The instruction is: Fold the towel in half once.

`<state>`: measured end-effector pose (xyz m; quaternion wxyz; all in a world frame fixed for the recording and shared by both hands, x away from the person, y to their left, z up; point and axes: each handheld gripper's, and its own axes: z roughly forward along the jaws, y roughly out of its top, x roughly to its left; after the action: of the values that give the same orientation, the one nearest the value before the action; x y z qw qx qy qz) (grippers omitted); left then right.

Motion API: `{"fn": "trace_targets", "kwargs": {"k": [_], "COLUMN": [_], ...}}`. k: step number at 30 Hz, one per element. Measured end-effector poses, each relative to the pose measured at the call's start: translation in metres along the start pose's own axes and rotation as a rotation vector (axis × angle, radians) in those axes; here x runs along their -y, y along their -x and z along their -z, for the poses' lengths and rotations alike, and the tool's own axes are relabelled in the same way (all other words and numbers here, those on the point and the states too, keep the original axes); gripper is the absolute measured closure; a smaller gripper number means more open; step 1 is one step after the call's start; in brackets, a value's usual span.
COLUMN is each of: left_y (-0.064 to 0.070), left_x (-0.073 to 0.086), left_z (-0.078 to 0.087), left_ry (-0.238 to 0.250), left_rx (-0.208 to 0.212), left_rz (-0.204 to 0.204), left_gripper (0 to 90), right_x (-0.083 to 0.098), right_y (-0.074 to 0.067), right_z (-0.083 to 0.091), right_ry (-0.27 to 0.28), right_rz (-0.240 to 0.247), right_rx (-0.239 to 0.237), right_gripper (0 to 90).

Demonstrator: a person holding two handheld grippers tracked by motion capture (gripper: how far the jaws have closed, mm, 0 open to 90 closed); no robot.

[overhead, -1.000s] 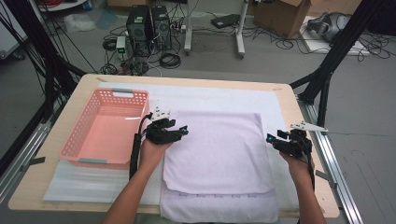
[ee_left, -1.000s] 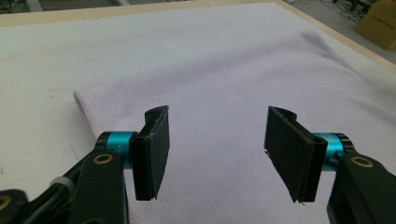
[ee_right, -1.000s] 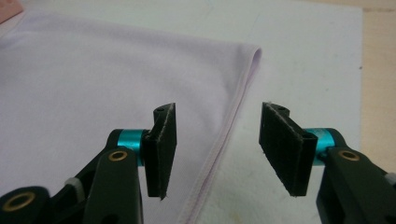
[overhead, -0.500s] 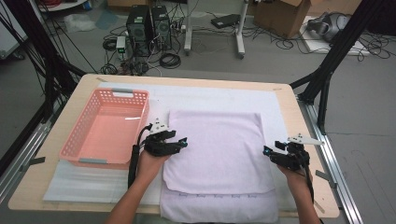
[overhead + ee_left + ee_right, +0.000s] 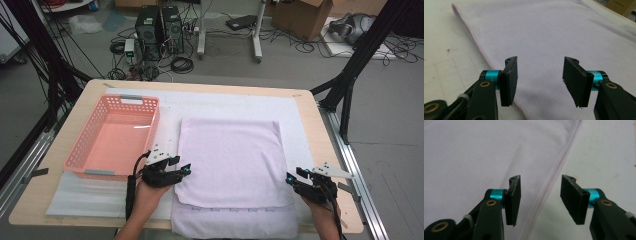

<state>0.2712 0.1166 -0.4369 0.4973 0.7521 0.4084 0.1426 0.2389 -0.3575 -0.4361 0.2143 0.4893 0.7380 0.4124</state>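
- I have the towel (image 5: 231, 165) lying flat on the table (image 5: 305, 100), folded, its long axis running away from me; a lower layer sticks out at the near end.
- My two grippers sit at the towel's near corners, one on each long side, so neither hand is nearer; each has its own edge.
- Left gripper (image 5: 184, 171): the towel's left hem (image 5: 482, 53) runs just under and between its jaws, the cloth lying mostly toward the right jaw. The jaws have just been closing but are about half apart, pressing on nothing.
- Right gripper (image 5: 291, 177): the right hem (image 5: 559, 167) passes up between the jaws, cloth to the left, bare mat (image 5: 609, 152) to the right. These jaws have also been closing, with a clear gap and no hold on the cloth yet.
- I judge the next move is to dip and pinch both hems together.
- The pink basket (image 5: 80, 157) stands just left of my left hand, clear of the path; nothing else is in the way.
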Motion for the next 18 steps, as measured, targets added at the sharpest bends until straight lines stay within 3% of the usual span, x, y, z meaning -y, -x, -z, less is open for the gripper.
{"fn": "trace_targets", "kwargs": {"k": [11, 18], "left_y": [0.023, 0.032], "left_x": [0.032, 0.045], "left_z": [0.037, 0.050], "left_ry": [-0.010, -0.028], "left_rx": [0.028, 0.041], "left_rz": [-0.014, -0.009], "left_gripper": [51.8, 55.6], "right_x": [0.025, 0.033], "right_y": [-0.029, -0.043], "right_z": [0.029, 0.033], "right_ry": [-0.032, -0.082], "right_rz": [0.034, 0.054], "right_rx": [0.005, 0.034], "right_gripper": [60.8, 63.3]}}
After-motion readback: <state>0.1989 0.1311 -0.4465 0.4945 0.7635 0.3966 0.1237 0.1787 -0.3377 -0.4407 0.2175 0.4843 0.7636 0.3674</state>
